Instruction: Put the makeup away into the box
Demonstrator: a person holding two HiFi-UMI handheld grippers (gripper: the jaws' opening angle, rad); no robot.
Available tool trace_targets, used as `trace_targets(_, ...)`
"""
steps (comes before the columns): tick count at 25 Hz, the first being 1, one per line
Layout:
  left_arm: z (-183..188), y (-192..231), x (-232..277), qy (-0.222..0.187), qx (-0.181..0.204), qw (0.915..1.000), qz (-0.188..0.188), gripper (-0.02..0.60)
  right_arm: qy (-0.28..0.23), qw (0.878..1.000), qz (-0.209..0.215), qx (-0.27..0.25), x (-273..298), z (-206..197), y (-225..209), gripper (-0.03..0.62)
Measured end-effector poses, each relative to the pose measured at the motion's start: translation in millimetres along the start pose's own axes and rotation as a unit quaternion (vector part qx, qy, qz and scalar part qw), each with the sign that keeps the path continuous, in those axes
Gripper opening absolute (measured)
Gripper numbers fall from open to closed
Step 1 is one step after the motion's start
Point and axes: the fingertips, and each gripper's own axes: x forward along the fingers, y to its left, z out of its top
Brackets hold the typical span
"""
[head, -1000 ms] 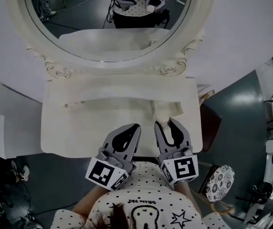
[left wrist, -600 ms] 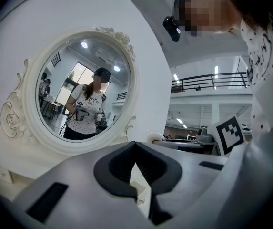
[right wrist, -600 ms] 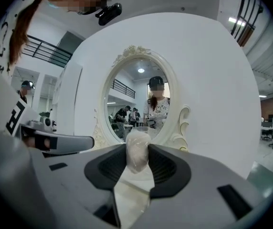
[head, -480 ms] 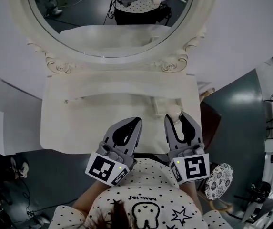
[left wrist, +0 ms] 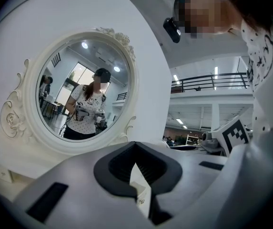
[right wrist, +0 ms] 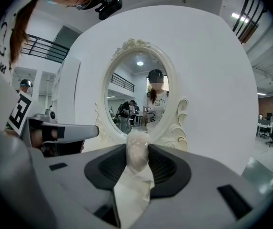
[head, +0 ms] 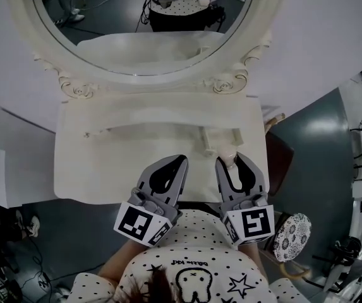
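Right tool (head: pixel 231 163) clenched on pale makeup piece (right wrist: pixel 137 156), rounded, pinched near tips: might pop out toward 12 o'clock, roll off counter (head: pixel 105 166). Left tool (head: pixel 179 164) closed, empty.

The head view is taken from above the person and aimed steeply down, so that the white desk (head: pixel 105 169) and the oval mirror (head: pixel 143 36) behind it are seen from overhead, with the left gripper (head: pixel 175 161) and right gripper (head: pixel 234 161) low in frame. Each gripper view is taken from close behind its own fingers (left wrist: pixel 79 185), which fill the lower half, and is aimed roughly level at the mirror. The mirror is shared by all three views, and in each gripper view the other gripper is caught at the edge.
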Motion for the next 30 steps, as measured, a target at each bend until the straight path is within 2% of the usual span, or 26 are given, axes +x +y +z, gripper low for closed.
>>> trace_targets(5, -5.1, 4.8, 3.4, 0.005, -0.004, 1.0, 0.004, -0.005, 0.005, 1.0, -0.01, 0.004, 8.0, -6.1, -11.5, 0.143)
trace_targets(16, -35.6, 14.6, 29.6, 0.031, -0.043, 0.9985, 0.015, -0.005, 0.05, 0.998, -0.045, 0.023, 37.9, -46.3, -51.3, 0.143)
trace_targets(20, -44.6, 15.0, 38.4, 0.037, -0.045, 0.9982, 0.015, -0.005, 0.059, 0.997, -0.045, 0.024, 48.2, -60.2, -61.3, 0.143)
trace_targets(30, -81.7, 18.8, 44.9, 0.069, -0.06, 0.9953, 0.033, -0.005, 0.118, 0.991, -0.047, 0.039, 63.4, -125.9, -82.2, 0.143)
